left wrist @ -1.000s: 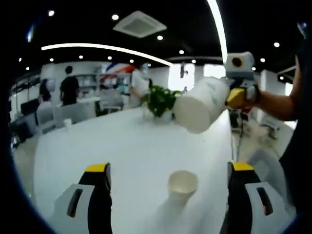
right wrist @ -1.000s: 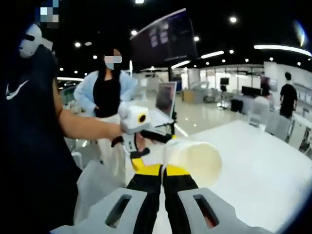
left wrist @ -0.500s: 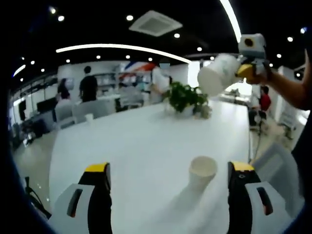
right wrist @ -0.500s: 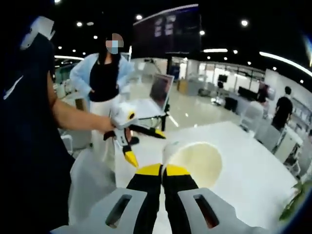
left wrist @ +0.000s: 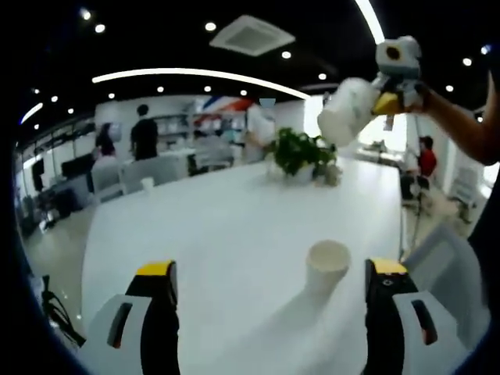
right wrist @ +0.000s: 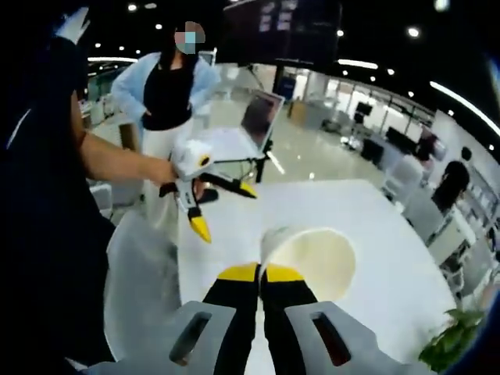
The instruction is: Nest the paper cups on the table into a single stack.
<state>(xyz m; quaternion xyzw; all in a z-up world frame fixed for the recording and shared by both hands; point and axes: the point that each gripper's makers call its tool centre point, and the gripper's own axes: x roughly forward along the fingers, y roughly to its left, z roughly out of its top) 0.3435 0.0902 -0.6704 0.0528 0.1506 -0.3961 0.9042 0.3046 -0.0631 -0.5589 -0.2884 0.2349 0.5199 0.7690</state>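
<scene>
Left gripper view: left gripper released, jaws wide apart, low over the white tabletop. Upright white paper cup standing between the jaws, nearer the right one, mouth up.

Right gripper view: right gripper clenched on rim of second paper cup, mouth facing camera, cream interior showing, held above tabletop.

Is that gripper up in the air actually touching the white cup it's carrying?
Touching. In the right gripper view, the right gripper has its fingers pinched shut on the rim of the paper cup, with no gap showing.
</scene>
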